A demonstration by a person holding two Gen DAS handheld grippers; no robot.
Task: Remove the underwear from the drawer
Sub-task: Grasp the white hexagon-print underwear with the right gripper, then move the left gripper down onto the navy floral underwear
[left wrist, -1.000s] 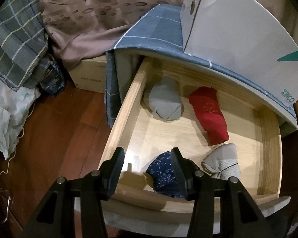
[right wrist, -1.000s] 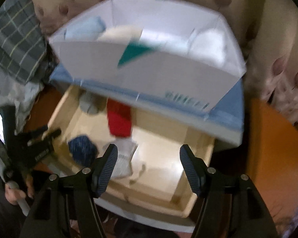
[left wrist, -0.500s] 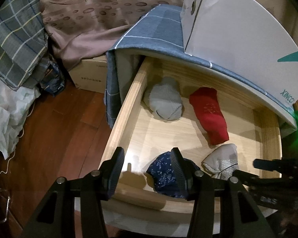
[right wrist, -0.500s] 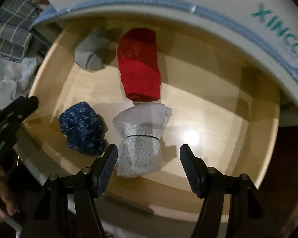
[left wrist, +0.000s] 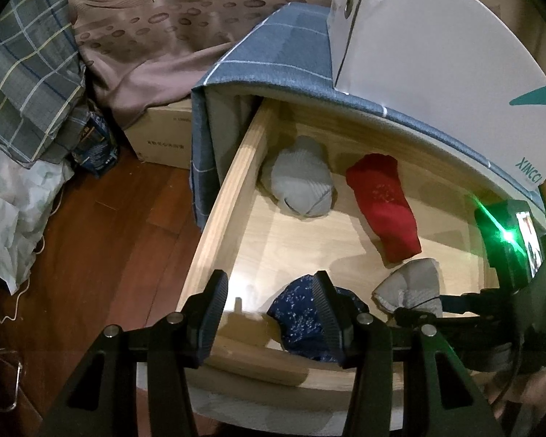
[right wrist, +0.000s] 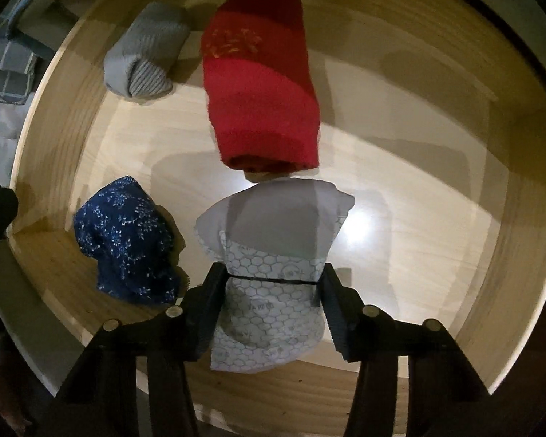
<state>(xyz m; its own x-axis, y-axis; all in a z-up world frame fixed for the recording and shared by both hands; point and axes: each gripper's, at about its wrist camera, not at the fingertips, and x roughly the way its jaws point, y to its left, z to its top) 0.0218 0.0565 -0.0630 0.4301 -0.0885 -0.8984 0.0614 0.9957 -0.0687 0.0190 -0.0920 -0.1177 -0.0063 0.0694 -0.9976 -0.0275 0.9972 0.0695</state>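
The open wooden drawer [left wrist: 222, 211] holds several rolled pieces of underwear: a grey roll [left wrist: 302, 185], a red roll [left wrist: 382, 204], a dark blue patterned one [left wrist: 302, 317] and a white honeycomb-print roll [left wrist: 411, 287]. My right gripper [right wrist: 273, 284] is down in the drawer, open, with its fingers on either side of the white honeycomb roll [right wrist: 269, 291], close to or touching it. The red roll [right wrist: 262, 80], grey roll [right wrist: 145, 58] and blue one [right wrist: 127, 240] lie beyond and left. My left gripper [left wrist: 271, 306] is open and empty, over the drawer's front left corner.
A white cardboard box [left wrist: 436, 54] stands on the blue checked cloth [left wrist: 284, 54] covering the cabinet top. A cardboard carton [left wrist: 163, 138], bedding [left wrist: 145, 36] and plaid fabric [left wrist: 25, 73] lie left, over a wooden floor [left wrist: 102, 240].
My right gripper has dropped from above the cabinet into the drawer and now straddles the white honeycomb roll. It has come into the left wrist view. My left gripper has hardly moved.
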